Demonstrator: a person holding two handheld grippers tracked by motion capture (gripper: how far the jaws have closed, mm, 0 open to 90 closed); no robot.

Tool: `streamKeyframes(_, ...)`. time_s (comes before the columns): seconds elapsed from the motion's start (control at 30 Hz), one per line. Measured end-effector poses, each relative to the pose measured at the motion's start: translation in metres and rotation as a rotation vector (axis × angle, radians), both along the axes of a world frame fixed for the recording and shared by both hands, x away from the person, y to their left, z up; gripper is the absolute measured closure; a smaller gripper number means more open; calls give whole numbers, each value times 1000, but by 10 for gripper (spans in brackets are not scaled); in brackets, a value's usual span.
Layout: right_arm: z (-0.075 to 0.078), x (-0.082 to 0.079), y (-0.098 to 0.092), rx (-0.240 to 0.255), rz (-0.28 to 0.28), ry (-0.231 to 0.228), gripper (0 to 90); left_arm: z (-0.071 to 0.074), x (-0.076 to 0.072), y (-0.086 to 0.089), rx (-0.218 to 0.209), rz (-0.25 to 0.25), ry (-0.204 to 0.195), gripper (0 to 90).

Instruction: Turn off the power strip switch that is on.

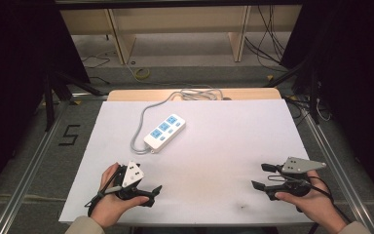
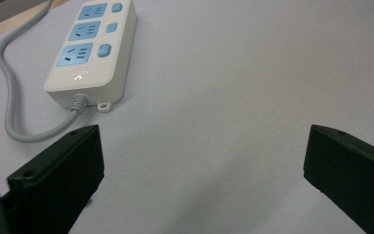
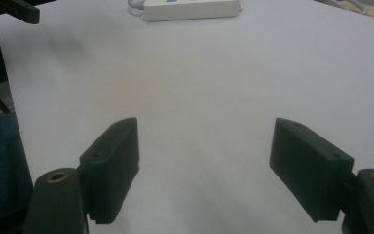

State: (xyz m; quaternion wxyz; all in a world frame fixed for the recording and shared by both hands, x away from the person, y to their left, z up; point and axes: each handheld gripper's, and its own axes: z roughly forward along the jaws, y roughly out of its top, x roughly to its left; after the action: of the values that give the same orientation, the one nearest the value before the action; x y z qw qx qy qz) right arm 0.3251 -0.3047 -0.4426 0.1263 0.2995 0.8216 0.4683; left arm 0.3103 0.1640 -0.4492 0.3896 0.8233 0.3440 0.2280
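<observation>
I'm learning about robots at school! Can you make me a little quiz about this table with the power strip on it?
1. True or false: the left hand-held gripper is closed on the power strip.
2. How many blue sockets does the power strip have? A) one B) three C) six
3. Fill in: the power strip's grey cable runs toward the ____ edge of the white table.

Key:
1. False. Its jaws stand open with nothing between them, and the strip lies apart, farther up the table.
2. B, three.
3. Far. It leaves the strip's near end, loops round and goes off the back.
</observation>
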Motion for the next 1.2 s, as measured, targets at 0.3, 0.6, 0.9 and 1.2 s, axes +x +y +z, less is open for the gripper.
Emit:
streamKeyframes(0.3,0,0,-1,11,2,2,271,1,-1,3,-26,7,6,184)
streamKeyframes(0.6,0,0,-1,6,5,3,271,8,4,7,-19,131,-67,686)
streamKeyframes(0.9,0,0,0,4,2,4,271,13,14,4,-14,149,-70,896)
streamKeyframes(1.2,-1,1,0,0,0,0,272,14,26,-7,-7,139,-49,898)
